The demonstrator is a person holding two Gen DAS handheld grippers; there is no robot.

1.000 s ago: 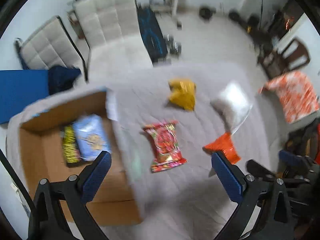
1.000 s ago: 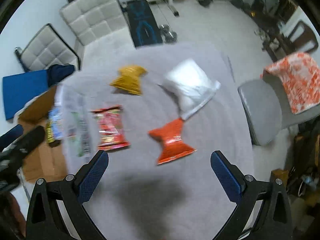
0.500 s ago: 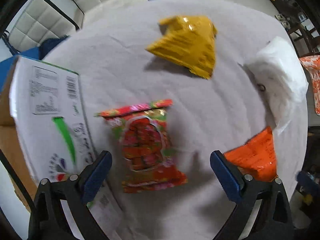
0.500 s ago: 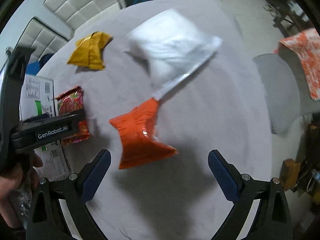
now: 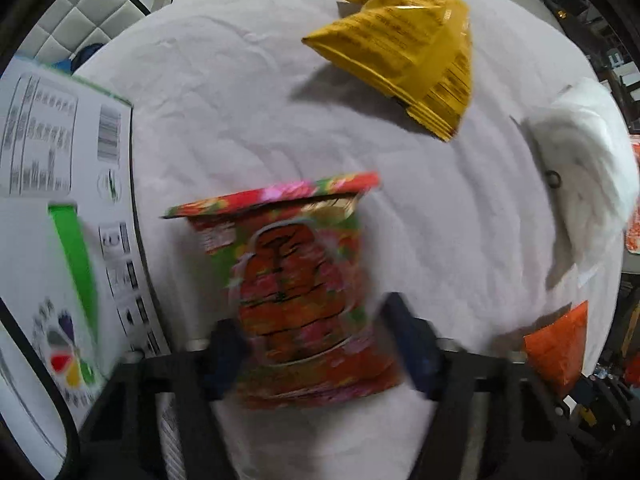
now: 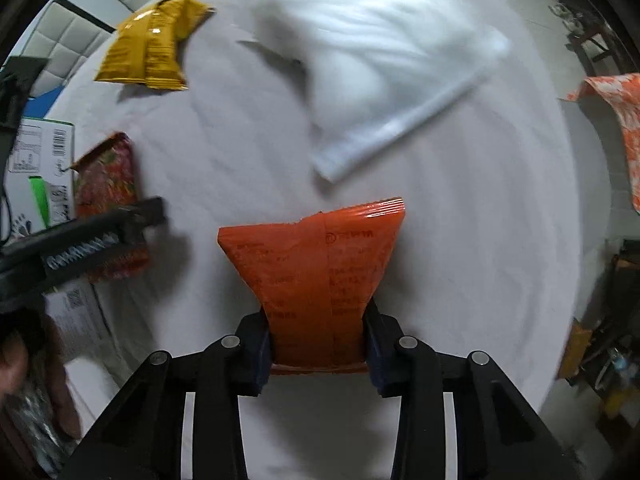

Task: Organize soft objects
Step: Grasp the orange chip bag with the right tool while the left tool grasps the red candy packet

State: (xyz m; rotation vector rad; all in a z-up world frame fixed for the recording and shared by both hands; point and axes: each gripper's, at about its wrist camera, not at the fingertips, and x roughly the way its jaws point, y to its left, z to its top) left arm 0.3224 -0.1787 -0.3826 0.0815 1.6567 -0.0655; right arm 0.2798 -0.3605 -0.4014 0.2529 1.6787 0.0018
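Note:
My left gripper [image 5: 316, 344] has its blue pads on both sides of a red flowery snack pack [image 5: 296, 280] lying on the grey tablecloth [image 5: 224, 120]; the view is blurred. My right gripper [image 6: 318, 344] is shut on the lower end of an orange snack pack [image 6: 316, 264]. A yellow snack pack [image 5: 404, 52] lies further back, also in the right wrist view [image 6: 152, 44]. A white soft bag [image 6: 380, 64] lies behind the orange pack and shows at the right of the left wrist view [image 5: 584, 148]. The left gripper and red pack show at the left of the right wrist view [image 6: 104, 184].
A cardboard box flap [image 5: 60, 200] with white printed label and green stripe lies left of the red pack. Padded white chairs [image 5: 80, 28] stand beyond the table's far left. An orange patterned chair [image 6: 612, 120] stands to the right. The table edge curves along the right.
Both grippers have come down to the table and closed in: the left around the red flowery pack, the right onto the orange pack. Both were wide open above the packs before.

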